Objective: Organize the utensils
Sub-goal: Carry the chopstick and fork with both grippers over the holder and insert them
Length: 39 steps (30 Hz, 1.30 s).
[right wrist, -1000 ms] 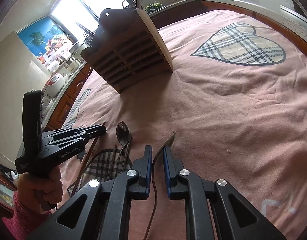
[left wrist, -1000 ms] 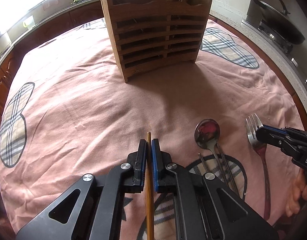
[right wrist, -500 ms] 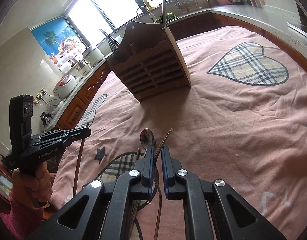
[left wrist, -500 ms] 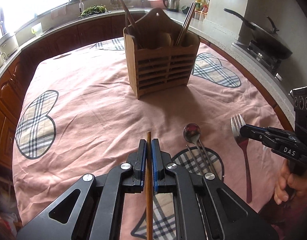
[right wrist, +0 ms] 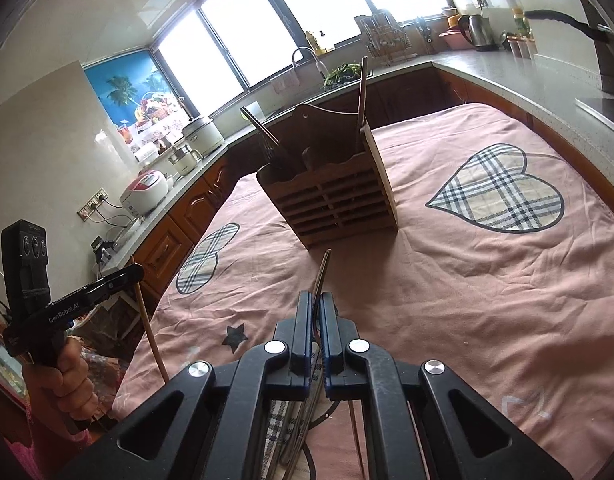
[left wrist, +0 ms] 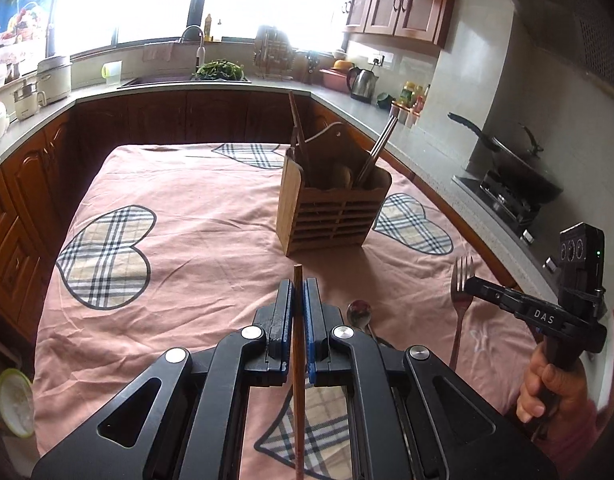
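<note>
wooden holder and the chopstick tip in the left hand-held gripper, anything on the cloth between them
Nothing: in the left wrist view only bare pink cloth lies between the chopstick tip and the wooden holder.

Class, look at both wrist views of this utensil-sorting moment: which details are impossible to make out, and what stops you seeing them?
- Left wrist view: the lower end of the wooden chopstick, cut off by the bottom edge.
- Left wrist view: the spoon handle, hidden behind the left hand-held gripper.
- Right wrist view: the fork tines, seen edge-on; its handle is covered by the right hand-held gripper.
- Both views: what stands inside the wooden holder, behind its walls.
</note>
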### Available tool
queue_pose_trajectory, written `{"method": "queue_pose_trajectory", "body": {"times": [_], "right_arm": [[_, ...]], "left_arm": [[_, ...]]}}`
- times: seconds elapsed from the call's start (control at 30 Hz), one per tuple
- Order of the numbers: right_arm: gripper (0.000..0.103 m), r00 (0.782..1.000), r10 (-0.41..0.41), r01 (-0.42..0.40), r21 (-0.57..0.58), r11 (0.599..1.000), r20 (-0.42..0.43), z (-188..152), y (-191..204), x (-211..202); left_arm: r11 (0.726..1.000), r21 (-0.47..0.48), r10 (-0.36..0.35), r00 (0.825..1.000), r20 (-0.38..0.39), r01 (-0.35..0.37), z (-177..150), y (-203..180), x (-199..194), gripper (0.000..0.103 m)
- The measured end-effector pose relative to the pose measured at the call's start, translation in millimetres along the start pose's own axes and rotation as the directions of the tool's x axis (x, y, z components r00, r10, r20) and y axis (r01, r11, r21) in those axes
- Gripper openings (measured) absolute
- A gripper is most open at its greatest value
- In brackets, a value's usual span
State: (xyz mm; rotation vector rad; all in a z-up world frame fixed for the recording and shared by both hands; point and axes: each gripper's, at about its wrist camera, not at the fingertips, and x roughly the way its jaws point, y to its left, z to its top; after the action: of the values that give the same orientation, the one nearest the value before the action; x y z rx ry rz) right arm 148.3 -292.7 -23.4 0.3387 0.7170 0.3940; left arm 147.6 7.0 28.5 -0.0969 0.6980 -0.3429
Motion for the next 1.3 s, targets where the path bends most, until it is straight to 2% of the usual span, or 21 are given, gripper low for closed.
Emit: {"method": "queue_pose_trajectory", "body": {"times": [0.43,0.73,1.1,1.3], "right_arm": [[0.003,0.998,0.009,-0.009,-0.006,1.0,0.065,17,10,-13],[0.003,0.991,0.027,-0.029,0.014,0.999,0.135,33,10,-18],[0.003,0.981,0.043,-0.049,0.026,0.998,0.191,57,10,-16],[0.003,0.973,0.057,-0.067,0.037,0.997,0.223,75,8,-12]], "left_arm": [[0.997,-0.069,-0.037,0.995,0.092,0.044,4,9,-22,0.005],[0.989,-0.121,-0.055,0.978,0.202,0.081,19,14,-30,0.005],[0.984,-0.158,-0.042,0.965,0.26,0.085,45,17,-23,0.005],[0.981,-0.173,-0.031,0.946,0.322,0.091,66,16,-21,0.005]]}}
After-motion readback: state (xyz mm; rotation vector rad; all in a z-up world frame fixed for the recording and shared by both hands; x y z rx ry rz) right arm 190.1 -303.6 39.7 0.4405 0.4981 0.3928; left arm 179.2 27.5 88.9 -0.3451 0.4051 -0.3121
